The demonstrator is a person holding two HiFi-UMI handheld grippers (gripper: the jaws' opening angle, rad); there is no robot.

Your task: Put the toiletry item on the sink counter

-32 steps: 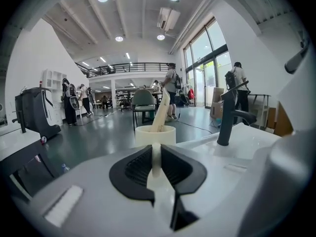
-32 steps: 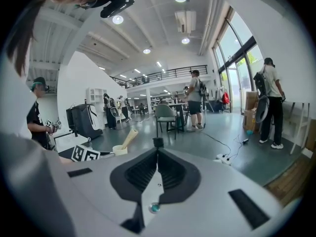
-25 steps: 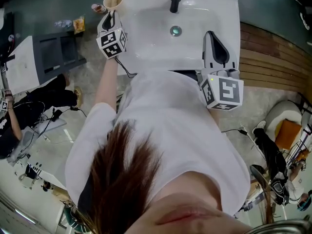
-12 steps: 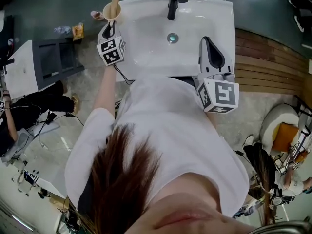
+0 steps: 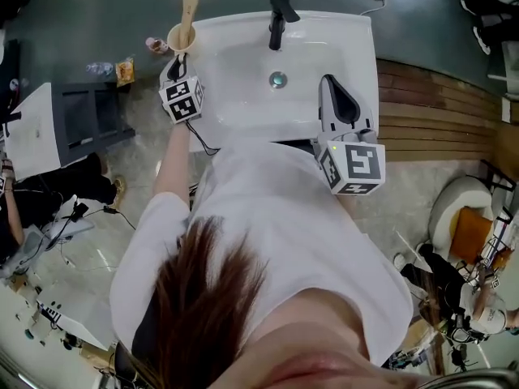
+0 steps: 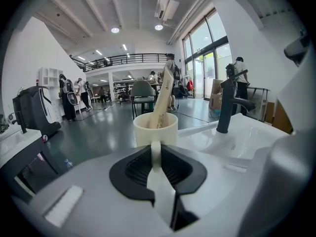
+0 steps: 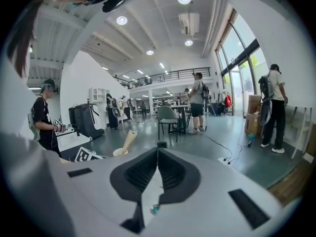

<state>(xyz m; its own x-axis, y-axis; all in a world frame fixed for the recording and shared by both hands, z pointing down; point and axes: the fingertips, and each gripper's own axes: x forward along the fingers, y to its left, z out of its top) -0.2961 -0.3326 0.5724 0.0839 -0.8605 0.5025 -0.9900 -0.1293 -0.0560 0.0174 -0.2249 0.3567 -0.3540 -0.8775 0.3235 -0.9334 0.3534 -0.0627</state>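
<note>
A cream mug [image 5: 180, 37] with a wooden toiletry item [image 5: 188, 10] standing in it is at the far left corner of the white sink [image 5: 243, 104]. My left gripper [image 5: 178, 61] is shut on the mug's handle [image 6: 155, 151], which shows between the jaws in the left gripper view, with the mug's body [image 6: 155, 127] just ahead. I cannot tell whether the mug rests on the counter. My right gripper [image 5: 328, 81] is over the sink's right rim, shut and empty, its jaws meeting [image 7: 158, 149]. From there the mug [image 7: 121, 151] shows at left.
A black faucet [image 5: 278, 19] stands at the back of the basin, with the drain [image 5: 278, 79] below it. A dark cart [image 5: 89, 108] and small packets [image 5: 124, 70] are on the floor to the left. Wooden decking [image 5: 430, 104] lies right of the sink.
The head view has shifted, so the sink sits lower in the picture. Against the sink, both grippers and the mug hold their places.
</note>
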